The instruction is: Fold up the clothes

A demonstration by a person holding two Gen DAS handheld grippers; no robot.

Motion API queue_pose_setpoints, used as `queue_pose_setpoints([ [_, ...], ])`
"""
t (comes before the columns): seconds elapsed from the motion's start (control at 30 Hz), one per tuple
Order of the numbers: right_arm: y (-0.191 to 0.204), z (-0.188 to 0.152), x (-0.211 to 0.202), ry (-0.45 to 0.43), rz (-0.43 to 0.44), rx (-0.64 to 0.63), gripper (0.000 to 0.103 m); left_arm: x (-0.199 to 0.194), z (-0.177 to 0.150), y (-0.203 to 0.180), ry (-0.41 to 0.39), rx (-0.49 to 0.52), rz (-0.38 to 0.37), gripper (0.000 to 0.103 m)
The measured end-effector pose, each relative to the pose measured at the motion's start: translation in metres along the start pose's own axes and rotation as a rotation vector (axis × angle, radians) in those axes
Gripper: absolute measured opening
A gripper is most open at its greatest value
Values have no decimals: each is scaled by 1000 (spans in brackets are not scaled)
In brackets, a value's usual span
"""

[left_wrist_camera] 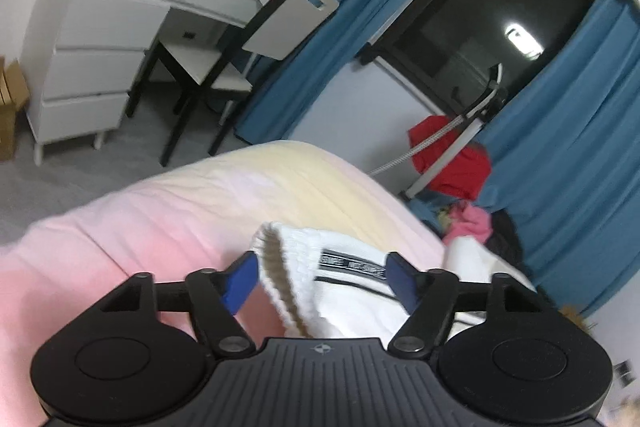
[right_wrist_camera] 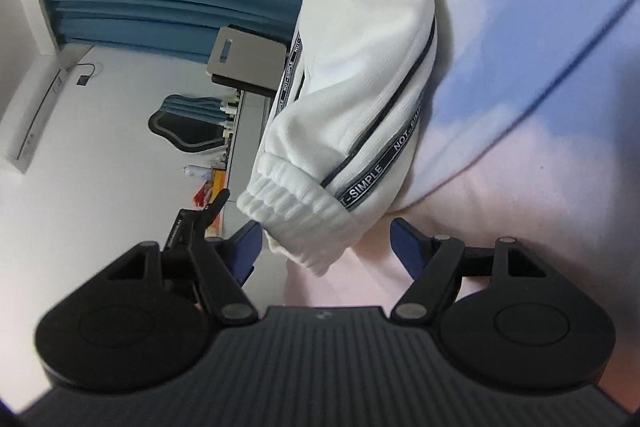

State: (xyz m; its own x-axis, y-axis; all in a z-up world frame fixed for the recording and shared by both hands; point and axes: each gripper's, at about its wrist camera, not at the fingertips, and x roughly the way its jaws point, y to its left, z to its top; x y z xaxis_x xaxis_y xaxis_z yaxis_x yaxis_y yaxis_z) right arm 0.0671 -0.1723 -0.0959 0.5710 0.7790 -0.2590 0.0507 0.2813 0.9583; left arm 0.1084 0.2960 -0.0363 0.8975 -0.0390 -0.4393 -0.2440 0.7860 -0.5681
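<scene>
Left wrist view
Left gripper [left_wrist_camera: 320, 277]: released, blue fingers [left_wrist_camera: 240, 285] spread wide; nothing pinched.
Cuff [left_wrist_camera: 276, 259]: ribbed sleeve end of the white jacket, opening up and forward, sitting in the gap, nearer the left-hand finger; contact not clear.
Jacket [left_wrist_camera: 352, 291]: draped on the pink-and-cream bedspread [left_wrist_camera: 180, 211], running back and right from the cuff.
Beyond the cuff: chair [left_wrist_camera: 280, 23], white desk [left_wrist_camera: 120, 7], blue curtains [left_wrist_camera: 580, 167].

Right wrist view
Right gripper [right_wrist_camera: 326, 247]: released, spread wide, empty.
Cuff [right_wrist_camera: 296, 203]: just ahead of the fingertips, lower edge dipping into the gap.
Sleeve [right_wrist_camera: 360, 67]: long axis straight away from the cuff, lettered stripe [right_wrist_camera: 372, 171] alongside; bedspread [right_wrist_camera: 540, 107] to its right.

Judgement: both grippers at a cuff; whether the same cuff, unclear; closing should catch the rib.
</scene>
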Motion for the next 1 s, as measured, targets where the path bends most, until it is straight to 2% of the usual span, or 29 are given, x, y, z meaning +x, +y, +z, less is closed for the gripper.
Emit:
queue_pose_setpoints([
  [0.13, -13, 2, -11, -21, 74, 106, 86, 15, -3, 11, 29, -24, 1, 76],
  [0.2, -18, 3, -12, -30, 86, 139, 85, 23, -5, 16, 43, -36, 2, 75],
  [0.33, -13, 6, 3, 1, 55, 104, 86, 38, -8, 27, 72, -61, 4, 73],
  [0.4, -9, 6, 18, 22, 0, 72, 85, 45, -9, 31, 84, -71, 1, 70],
  [0.5, -9, 5, 27, -11, -10, 65, 85, 51, -11, 28, 87, -75, -24, 61],
  [0.57, -9, 5, 28, -24, -19, 51, 66, 55, -12, 26, 89, -78, -40, 45],
  [0.6, -9, 4, 29, -28, -31, 39, 58, 56, -12, 25, 91, -85, -53, 31],
  [0.63, -8, 2, 29, -26, -63, 12, 45, 55, -10, 26, 95, -99, -72, 24],
  [0.67, -8, 0, 28, -25, -89, -13, 41, 55, -7, 26, 95, -110, -87, 23],
  [0.77, 0, -10, 24, -51, -96, -84, 36, 45, 2, 18, 58, -85, -107, 21],
  [0.87, 18, -29, 18, -92, -71, -183, 35, 27, 16, 0, -30, -12, -118, 20],
  [1.0, 42, -67, 34, -64, -44, -261, 34, 3, 39, -15, -147, 17, -81, 19],
])
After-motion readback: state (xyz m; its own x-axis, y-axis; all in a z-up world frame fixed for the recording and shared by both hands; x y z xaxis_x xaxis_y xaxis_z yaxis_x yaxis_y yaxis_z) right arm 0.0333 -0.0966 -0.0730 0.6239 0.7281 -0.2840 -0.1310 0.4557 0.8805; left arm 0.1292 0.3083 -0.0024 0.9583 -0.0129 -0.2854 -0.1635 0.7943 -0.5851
